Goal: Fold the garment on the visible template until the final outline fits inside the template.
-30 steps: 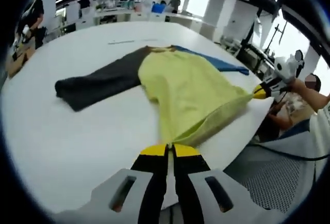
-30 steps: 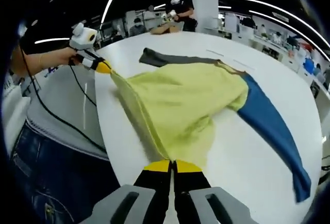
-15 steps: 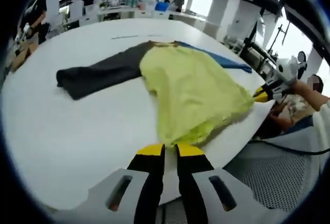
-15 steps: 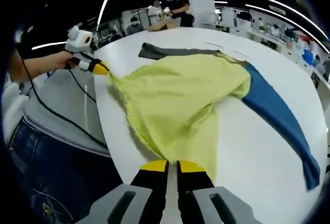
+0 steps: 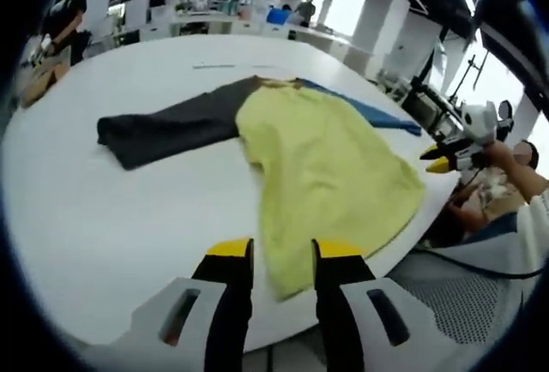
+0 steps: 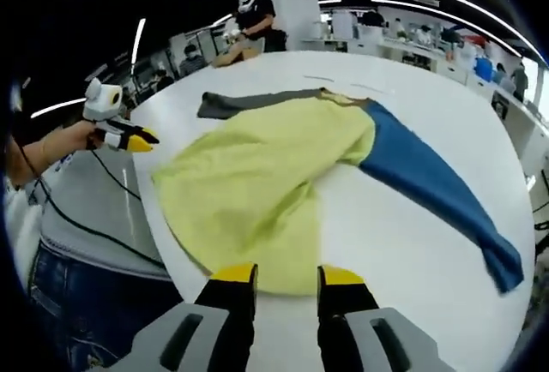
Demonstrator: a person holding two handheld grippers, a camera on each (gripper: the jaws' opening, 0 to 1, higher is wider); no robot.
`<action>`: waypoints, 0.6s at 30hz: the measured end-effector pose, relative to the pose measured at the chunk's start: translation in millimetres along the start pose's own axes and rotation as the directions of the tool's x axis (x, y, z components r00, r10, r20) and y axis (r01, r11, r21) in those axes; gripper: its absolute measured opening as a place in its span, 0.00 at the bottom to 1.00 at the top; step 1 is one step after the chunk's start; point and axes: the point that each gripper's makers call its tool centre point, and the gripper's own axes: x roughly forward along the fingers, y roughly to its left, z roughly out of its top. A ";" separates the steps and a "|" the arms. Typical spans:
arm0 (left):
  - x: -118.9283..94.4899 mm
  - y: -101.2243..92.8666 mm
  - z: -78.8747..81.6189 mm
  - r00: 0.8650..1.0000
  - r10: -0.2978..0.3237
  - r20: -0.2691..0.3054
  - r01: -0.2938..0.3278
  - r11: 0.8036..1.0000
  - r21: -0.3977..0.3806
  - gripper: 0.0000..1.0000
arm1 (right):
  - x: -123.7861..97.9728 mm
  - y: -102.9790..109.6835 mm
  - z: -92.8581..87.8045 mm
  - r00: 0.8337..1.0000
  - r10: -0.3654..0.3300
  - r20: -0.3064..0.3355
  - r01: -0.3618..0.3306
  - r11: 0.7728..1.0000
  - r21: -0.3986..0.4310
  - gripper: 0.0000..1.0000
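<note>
Left claw (image 5: pixel 273 248) astride garment (image 5: pixel 322 166) hem

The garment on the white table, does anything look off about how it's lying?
Yes. The garment's yellow hem hangs slightly past the table's near edge, rumpled rather than flat. Both sleeves lie splayed outward, unfolded.

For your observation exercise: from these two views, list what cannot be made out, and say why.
- Template outline: left gripper view, not made out on the white table.
- Blue sleeve: left gripper view, mostly behind the yellow shirt body.
- Dark sleeve: right gripper view, its far end is too small to read.
- Background people: both views, small and blurred.
</note>
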 end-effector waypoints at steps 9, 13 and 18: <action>12.7 9.9 -15.8 0.997 0.051 -0.061 -0.049 0.999 0.020 0.22 | 16.8 -10.7 -10.7 0.998 -0.037 -0.051 0.039 0.999 0.032 0.16; 15.1 11.0 -20.4 0.995 0.074 -0.070 -0.069 0.995 0.066 0.18 | 20.6 -14.9 -17.4 0.993 -0.078 -0.093 0.076 0.997 -0.022 0.14; 17.0 11.9 -27.3 0.992 0.078 -0.097 -0.068 0.993 0.100 0.18 | 22.0 -14.2 -18.4 0.992 -0.077 -0.099 0.077 0.997 -0.005 0.11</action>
